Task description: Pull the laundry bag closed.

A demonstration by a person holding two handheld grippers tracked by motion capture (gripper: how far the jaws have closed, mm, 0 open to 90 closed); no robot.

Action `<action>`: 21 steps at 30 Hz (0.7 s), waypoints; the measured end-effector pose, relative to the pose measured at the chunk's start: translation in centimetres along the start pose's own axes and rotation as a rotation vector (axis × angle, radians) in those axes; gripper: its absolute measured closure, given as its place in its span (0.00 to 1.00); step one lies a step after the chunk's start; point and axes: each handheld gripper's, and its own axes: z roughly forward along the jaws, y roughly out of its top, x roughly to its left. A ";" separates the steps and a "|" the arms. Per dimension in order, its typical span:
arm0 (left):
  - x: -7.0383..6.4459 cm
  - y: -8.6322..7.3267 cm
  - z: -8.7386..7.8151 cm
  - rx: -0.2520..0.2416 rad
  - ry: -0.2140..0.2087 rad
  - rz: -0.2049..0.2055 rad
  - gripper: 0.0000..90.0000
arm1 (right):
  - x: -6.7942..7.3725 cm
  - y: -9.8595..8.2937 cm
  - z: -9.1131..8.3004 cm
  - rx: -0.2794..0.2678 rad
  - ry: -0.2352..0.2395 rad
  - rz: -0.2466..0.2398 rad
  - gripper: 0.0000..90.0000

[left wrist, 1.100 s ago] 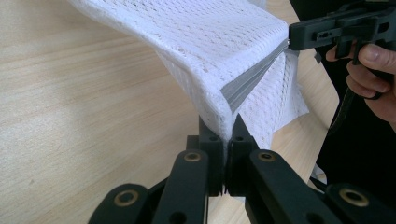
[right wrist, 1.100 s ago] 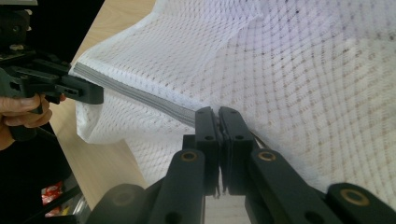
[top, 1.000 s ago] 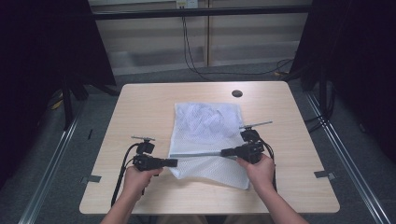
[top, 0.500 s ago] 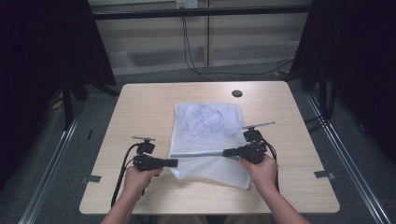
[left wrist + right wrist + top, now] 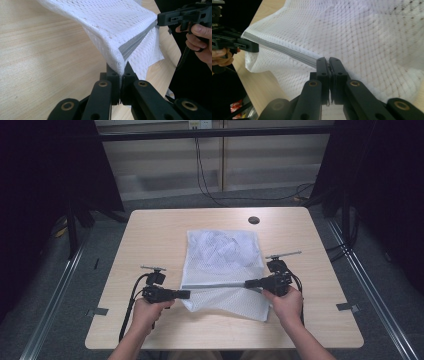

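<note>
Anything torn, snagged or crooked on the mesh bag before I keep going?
No tear or snag shows. The white mesh bag lies on the table, its grey zipper stretched straight between the left gripper and right gripper, both clamped at the zipper's ends. The near flap bunches slightly; nothing else stands out.

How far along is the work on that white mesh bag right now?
Done: both grippers have closed on the mesh bag, left gripper at the zipper's end, right gripper farther along it. In hand: the zipper stretched taut between them. Whether zipping remains, I cannot tell.
</note>
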 end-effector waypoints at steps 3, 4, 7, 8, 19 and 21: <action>0.0 0.0 0.0 -0.001 -0.002 -0.005 0.99 | -0.1 0.0 -0.2 -0.004 -0.002 0.003 0.97; 0.0 0.0 0.0 -0.001 -0.001 -0.005 0.99 | -0.2 -0.1 -0.2 -0.002 0.000 0.002 0.97; 0.0 0.0 0.0 -0.002 -0.002 0.001 0.99 | -0.4 -0.1 -0.4 -0.006 0.002 0.010 0.97; -0.1 0.0 0.1 -0.001 -0.006 -0.008 0.99 | -0.4 -0.2 -0.4 -0.006 0.001 0.006 0.97; -0.1 0.0 0.1 0.001 -0.005 -0.005 0.99 | -0.7 -0.3 -0.7 -0.009 -0.006 0.009 0.97; 0.0 0.0 0.0 0.000 -0.002 -0.006 0.99 | -0.7 -0.3 -0.8 -0.010 -0.010 0.009 0.97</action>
